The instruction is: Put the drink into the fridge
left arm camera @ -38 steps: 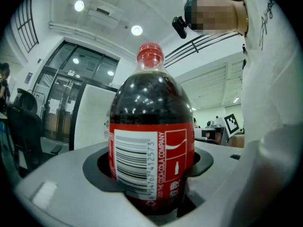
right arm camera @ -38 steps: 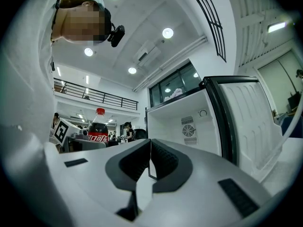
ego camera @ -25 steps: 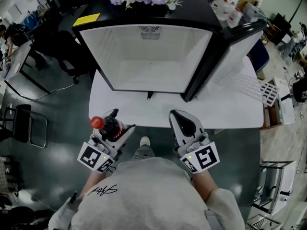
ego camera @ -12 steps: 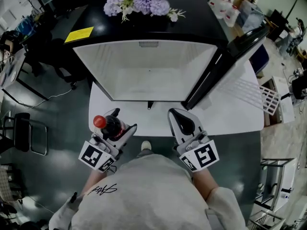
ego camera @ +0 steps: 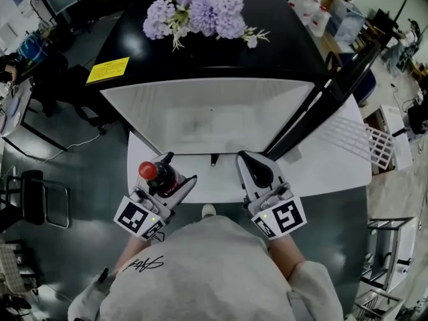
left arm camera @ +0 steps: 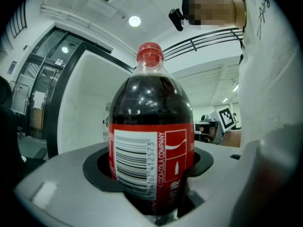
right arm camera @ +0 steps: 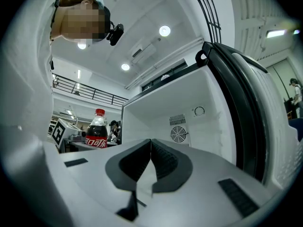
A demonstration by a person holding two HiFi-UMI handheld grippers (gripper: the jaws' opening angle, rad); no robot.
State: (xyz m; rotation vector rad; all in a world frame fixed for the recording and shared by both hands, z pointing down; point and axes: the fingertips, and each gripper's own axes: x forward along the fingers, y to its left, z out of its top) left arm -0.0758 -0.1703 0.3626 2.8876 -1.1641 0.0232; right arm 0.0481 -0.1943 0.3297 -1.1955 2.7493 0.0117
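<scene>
A dark cola bottle (ego camera: 158,176) with a red cap and red label stands upright between the jaws of my left gripper (ego camera: 166,172), which is shut on it. In the left gripper view the bottle (left arm camera: 151,141) fills the middle of the picture. The small fridge (ego camera: 207,112) stands on a white table with its door (ego camera: 334,92) swung open to the right; its white inside (right arm camera: 189,112) is empty. My right gripper (ego camera: 253,169) is shut with nothing in it, just before the fridge's lower front edge. The bottle (right arm camera: 97,129) shows at the left in the right gripper view.
A bunch of purple flowers (ego camera: 197,9) and a yellow note (ego camera: 107,70) lie on the fridge's black top. The white table (ego camera: 334,166) carries a white wire shelf (ego camera: 364,136) at the right. Chairs and desks stand at the left on the dark floor.
Both grippers and the bottle have moved forward toward the fridge opening. The fridge sits nearer and lower in the head view.
</scene>
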